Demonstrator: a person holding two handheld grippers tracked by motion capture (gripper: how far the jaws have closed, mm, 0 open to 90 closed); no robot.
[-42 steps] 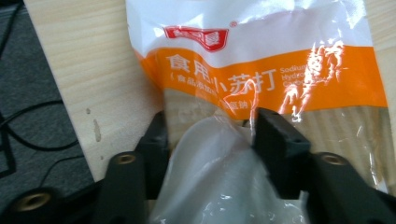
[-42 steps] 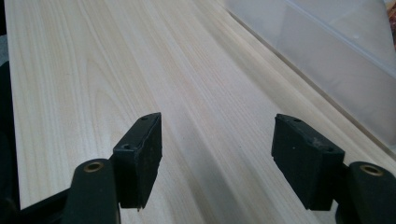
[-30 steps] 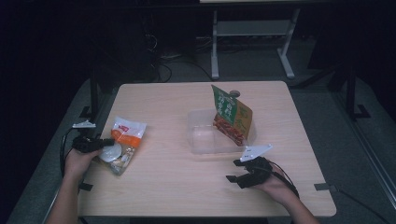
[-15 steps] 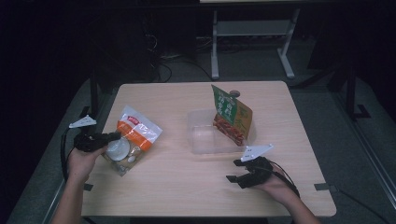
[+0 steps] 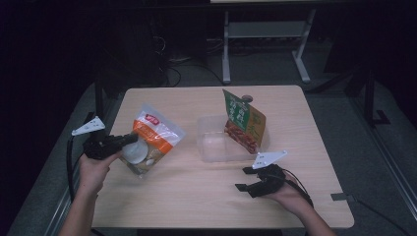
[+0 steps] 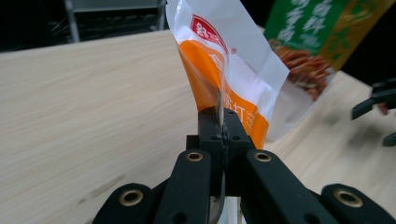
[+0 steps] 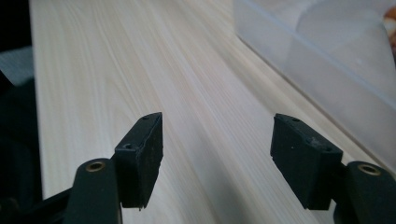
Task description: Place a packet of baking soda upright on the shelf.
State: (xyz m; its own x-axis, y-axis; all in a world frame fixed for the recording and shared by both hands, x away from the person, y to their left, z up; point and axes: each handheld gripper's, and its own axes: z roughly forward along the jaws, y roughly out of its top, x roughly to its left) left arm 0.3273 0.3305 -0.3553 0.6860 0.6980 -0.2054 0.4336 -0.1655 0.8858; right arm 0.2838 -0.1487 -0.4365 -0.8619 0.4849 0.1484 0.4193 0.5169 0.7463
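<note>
Desk [image 5: 196, 196] is pale wood-grain laminate, smooth, matt-ish w/ faint streaks. Orange-and-white pouch [image 6: 233, 70] looks like glossy plastic film, crinkly, clear at the edge seam. Green bag [image 5: 243, 123] same deal, shiny printed foil/plastic. Tub [image 7: 327, 60] = frosted translucent plastic, smooth. Left hand-held gripper [image 6: 220, 133] pads are matt black plastic, brass-looking rivets; right hand-held gripper [image 7: 217, 149] pads slightly rough.

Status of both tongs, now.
Left tongs: closed on the orange-and-white bag.
Right tongs: open, holding nothing, resting on the table.
</note>
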